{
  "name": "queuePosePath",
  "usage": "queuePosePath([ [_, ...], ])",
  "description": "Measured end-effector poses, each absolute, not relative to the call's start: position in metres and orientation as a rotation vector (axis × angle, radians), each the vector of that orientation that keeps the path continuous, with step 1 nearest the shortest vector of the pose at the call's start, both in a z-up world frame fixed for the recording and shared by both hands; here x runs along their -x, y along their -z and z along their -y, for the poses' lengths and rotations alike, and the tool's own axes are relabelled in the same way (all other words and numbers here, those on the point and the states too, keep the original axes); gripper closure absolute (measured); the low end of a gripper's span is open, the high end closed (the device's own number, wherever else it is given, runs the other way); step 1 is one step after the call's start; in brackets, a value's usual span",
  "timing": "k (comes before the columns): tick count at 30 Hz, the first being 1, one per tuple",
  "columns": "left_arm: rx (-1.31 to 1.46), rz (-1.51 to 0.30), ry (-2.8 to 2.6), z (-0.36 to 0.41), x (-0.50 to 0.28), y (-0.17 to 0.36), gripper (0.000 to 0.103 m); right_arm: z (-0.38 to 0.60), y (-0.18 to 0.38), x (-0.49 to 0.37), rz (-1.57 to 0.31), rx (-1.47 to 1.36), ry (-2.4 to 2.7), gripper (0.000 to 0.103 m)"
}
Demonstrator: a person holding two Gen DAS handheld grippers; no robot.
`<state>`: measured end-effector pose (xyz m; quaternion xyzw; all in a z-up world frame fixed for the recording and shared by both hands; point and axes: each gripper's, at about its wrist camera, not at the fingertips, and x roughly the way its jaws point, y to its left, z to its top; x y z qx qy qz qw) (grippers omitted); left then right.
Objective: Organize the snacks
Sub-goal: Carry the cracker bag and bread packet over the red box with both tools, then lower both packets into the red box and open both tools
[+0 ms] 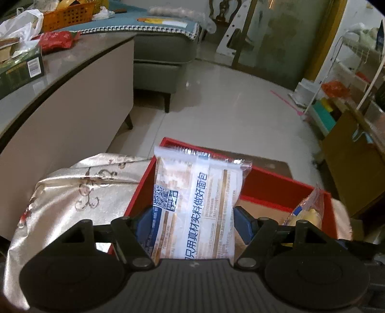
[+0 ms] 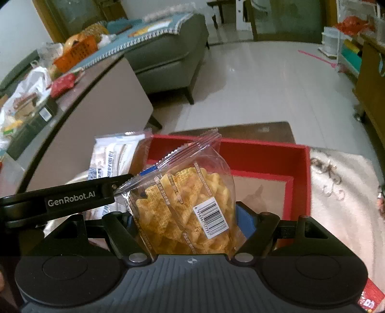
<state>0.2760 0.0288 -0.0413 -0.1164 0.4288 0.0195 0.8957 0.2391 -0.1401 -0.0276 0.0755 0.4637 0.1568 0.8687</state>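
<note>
My left gripper (image 1: 193, 216) is shut on a clear bread packet (image 1: 195, 199) with blue print, held upright over the near left corner of the red box (image 1: 284, 178). My right gripper (image 2: 185, 216) is shut on a clear bag of yellow waffle crisps (image 2: 187, 202), held over the near side of the same red box (image 2: 264, 154). The waffle bag shows at the right edge of the left wrist view (image 1: 306, 211). The bread packet (image 2: 113, 156) and the left gripper's black arm (image 2: 72, 199) show at the left of the right wrist view. The box floor is bare cardboard brown.
The box sits on a pale embroidered cloth (image 1: 79, 187). A curved counter (image 1: 60, 79) to the left carries a red snack bag (image 1: 56, 39), a green box (image 1: 21, 69), an orange basket (image 1: 68, 14) and plastic bags. A grey sofa (image 1: 158, 57) stands behind, a wooden cabinet (image 1: 353, 154) to the right.
</note>
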Motion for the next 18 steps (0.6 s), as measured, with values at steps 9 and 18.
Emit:
queuePosePath([
  [9,0.227,-0.975,-0.068,-0.037,-0.276,0.067,0.048,0.12,0.057,-0.249,-1.047,-0.107,-0.326,0.022],
  [18,0.157,-0.996,-0.065,-0.031,-0.27,0.07,0.048,0.122,0.076,-0.253,-1.081,-0.044,-0.268,0.02],
])
